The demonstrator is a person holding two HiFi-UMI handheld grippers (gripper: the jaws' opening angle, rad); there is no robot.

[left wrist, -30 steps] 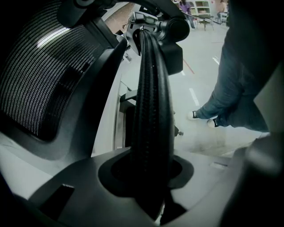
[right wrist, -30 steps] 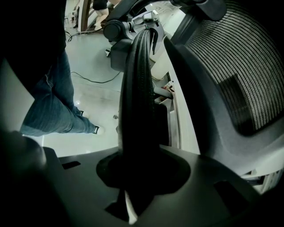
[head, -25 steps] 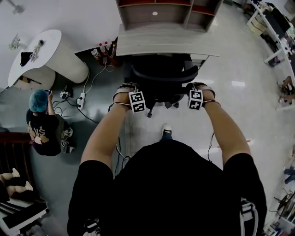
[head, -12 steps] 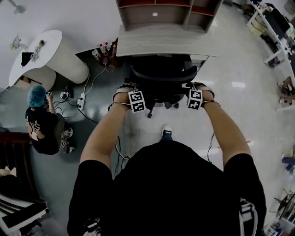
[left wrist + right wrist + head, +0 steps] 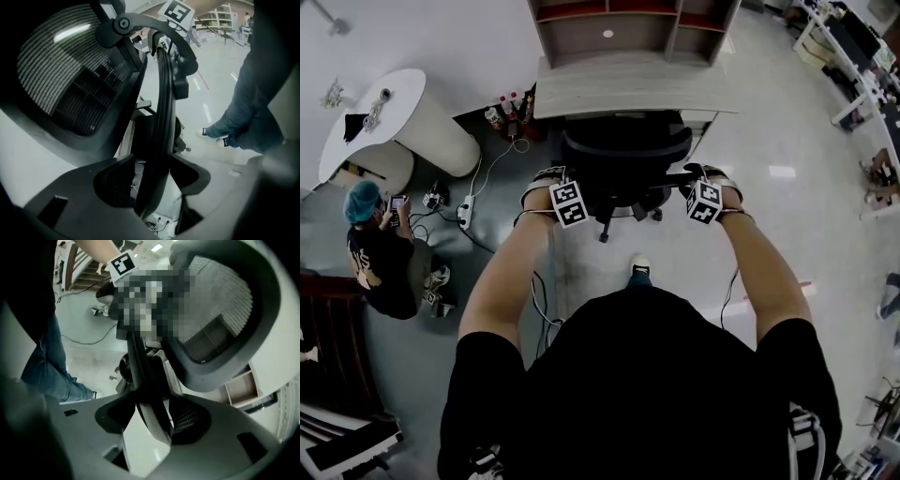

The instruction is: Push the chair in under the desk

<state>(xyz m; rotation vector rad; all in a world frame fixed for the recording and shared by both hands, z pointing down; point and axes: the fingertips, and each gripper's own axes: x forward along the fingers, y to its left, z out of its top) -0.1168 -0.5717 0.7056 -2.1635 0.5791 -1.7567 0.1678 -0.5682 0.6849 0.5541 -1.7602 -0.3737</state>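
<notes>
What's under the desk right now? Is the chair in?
The black office chair appears tucked front-first under the desk. Its backrest and wheeled base stick out on the near side. The desktop covers the seat's front and whatever lies deeper beneath.

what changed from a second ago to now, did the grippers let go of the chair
Yes. The left gripper and right gripper have just been opening: each pair of jaws now stands apart with a black bar of the chair between them, so the grip is released. In the head view both grippers have edged slightly outward. The chair stays pushed in at the desk.
</notes>
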